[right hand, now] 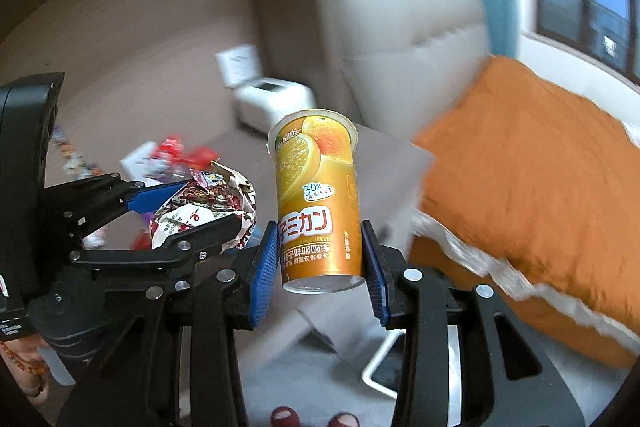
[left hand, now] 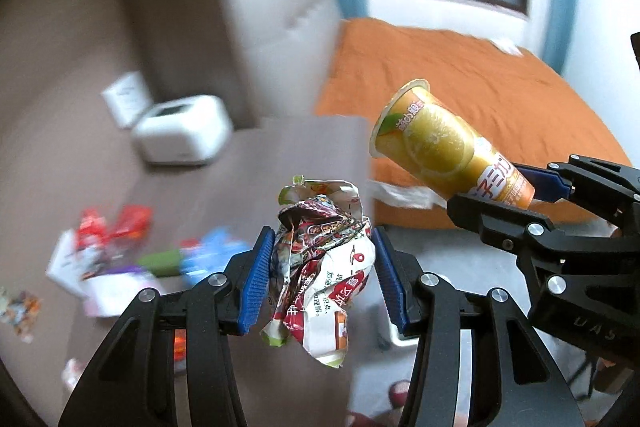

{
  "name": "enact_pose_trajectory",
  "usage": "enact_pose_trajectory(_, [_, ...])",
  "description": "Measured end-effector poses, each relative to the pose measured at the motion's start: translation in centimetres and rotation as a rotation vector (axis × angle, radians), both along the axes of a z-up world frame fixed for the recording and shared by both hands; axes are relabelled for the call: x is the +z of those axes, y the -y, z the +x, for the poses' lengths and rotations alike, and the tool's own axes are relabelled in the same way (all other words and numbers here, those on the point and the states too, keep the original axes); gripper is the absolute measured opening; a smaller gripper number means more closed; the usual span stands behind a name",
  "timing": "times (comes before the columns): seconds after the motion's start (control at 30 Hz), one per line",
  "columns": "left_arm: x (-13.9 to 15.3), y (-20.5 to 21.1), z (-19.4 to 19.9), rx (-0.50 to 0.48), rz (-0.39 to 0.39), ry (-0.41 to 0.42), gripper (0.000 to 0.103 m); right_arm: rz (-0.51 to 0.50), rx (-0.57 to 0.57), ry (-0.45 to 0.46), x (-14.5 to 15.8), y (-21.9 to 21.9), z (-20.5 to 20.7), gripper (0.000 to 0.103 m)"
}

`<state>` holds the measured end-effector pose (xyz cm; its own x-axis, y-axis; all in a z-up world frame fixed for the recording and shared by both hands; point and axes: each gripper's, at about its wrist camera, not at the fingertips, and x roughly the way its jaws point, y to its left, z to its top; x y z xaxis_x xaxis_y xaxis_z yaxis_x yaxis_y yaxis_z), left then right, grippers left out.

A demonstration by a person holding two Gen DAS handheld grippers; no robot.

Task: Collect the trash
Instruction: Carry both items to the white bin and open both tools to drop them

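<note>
Above the littered table (left hand: 280, 163), 2 items are held aloft: crumpled wrapper (left hand: 320, 267) pinched by left gripper (left hand: 320, 267), orange jelly cup (right hand: 318, 203) clamped by right gripper (right hand: 320, 259); both grips should be kept firm until a bin is reached.

A crumpled red-and-white wrapper (left hand: 320, 267) is clamped between the blue ribbed pads (left hand: 256, 279) of the left gripper (left hand: 322, 277) and held clear of any surface. To the right of these tongs and just above them, an orange jelly cup (left hand: 452, 149) is gripped near its base by the right gripper (left hand: 524, 191), its lidded end tilted up and leftward. Blurred mixed litter (left hand: 116, 251) is seen on the brown table (left hand: 72, 147) to the left. A white box-shaped appliance (left hand: 182, 135) is seen beyond, and an orange bedspread (left hand: 460, 75) further right.
</note>
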<state>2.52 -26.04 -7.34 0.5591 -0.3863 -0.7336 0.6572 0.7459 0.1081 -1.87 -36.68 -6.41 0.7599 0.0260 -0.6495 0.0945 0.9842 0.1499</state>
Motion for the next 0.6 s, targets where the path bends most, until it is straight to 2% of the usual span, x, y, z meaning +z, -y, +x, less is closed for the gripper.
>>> enact_pose_trajectory(0.1, [-3.3, 4.4, -0.3, -0.077, 0.02, -0.059, 0.049, 0.007, -0.081, -0.056, -2.9, 3.5, -0.9, 0.041])
enact_pose_trajectory(0.17, [-5.5, 6.7, -0.6, -0.108, 0.035, -0.095, 0.049, 0.027, -0.144, -0.11, -6.1, 6.6, -1.6, 0.041])
enact_pose_trajectory(0.27, [-10.3, 9.9, -0.8, -0.161, 0.042, -0.159, 0.049, 0.054, -0.21, -0.18, -10.3, 9.8, -2.3, 0.041])
enact_pose_trajectory(0.4, [-18.8, 13.6, -0.5, -0.201, 0.101, -0.239, 0.049, 0.101, -0.26, -0.293, -18.0, 12.5, -2.1, 0.041])
enact_pose_trajectory(0.6, [-33.0, 16.9, -0.1, -0.249, 0.189, -0.353, 0.049, 0.173, -0.276, -0.434, -31.6, 14.7, -0.8, 0.041])
